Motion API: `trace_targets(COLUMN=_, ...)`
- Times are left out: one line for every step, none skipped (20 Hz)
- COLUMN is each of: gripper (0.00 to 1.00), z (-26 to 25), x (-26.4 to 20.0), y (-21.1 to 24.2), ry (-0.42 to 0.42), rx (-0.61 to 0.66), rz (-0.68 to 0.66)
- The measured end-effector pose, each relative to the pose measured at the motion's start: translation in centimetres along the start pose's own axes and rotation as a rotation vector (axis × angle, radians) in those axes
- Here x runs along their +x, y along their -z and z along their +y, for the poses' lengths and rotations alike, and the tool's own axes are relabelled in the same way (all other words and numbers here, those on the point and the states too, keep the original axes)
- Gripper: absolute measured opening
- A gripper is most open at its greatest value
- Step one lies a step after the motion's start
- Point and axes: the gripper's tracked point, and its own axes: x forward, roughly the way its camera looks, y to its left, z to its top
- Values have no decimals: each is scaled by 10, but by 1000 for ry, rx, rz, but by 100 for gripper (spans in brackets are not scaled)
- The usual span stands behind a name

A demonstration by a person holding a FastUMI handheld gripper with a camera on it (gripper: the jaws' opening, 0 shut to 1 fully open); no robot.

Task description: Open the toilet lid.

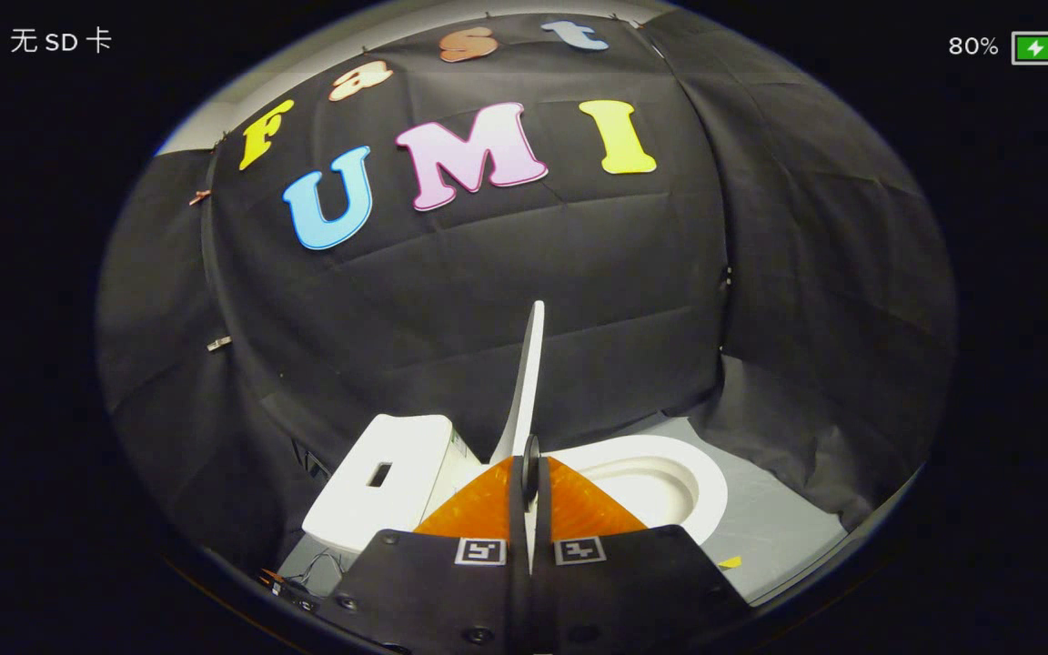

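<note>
Toilet lid point(529, 382): stands nearly upright and edge-on, rising from just beyond the fingertips toward 12 o'clock; its lower edge sits in the narrow slot between the two fingers.
Claw point(530, 464): fingers drawn close together with the lid's thin edge between them; they look clamped on it, though actual contact of both pads is too fine to confirm.
Why held so: pinching the rim lets the lid be swung up on its hinge; judged from its steep angle, the lift looks nearly complete.
Toilet seat and bowl point(670, 482): at 2 o'clock from the fingertips, uncovered, the oval rim and hollow in plain sight.
Tank point(383, 478): at 10 o'clock from the fingertips, lying just beside the lid's foot, a small dark rectangular opening in its top.
Floor point(779, 518): pale grey surface beyond the bowl, at 3 o'clock, carrying the toilet.
Pose of the tool: pointed forward and slightly downward, level left to right, lined up with the lid's plane.
Next, as a judgement: ease the lid back to rest, then part the fingers.
</note>
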Motion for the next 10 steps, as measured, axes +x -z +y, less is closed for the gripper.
trace_targets(gripper=5, z=10, x=0, y=0, ry=-1, rx=-22, rz=-7)
trace_targets(gripper=5, z=21, x=-1, y=-1, ry=-2, rx=-39, rz=-14)
trace_targets(gripper=5, z=29, x=-1, y=0, ry=0, rx=-57, rz=-19)
trace_targets(gripper=5, z=37, x=-1, y=-1, ry=5, rx=-72, rz=-23)
trace_targets(gripper=5, z=45, x=-1, y=-1, ry=9, rx=-87, rz=-28)
trace_targets(gripper=5, z=54, x=-1, y=0, ry=6, rx=-99, rz=-34)
trace_targets(gripper=5, z=63, x=-1, y=1, ry=5, rx=-114, rz=-42)
trace_targets(gripper=5, z=72, x=-1, y=3, ry=3, rx=-137, rz=-49)
trace_targets(gripper=5, z=81, x=-1, y=4, ry=5, rx=-162, rz=-56)
trace_targets(gripper=5, z=88, x=-1, y=4, ry=9, rx=-182, rz=-63)
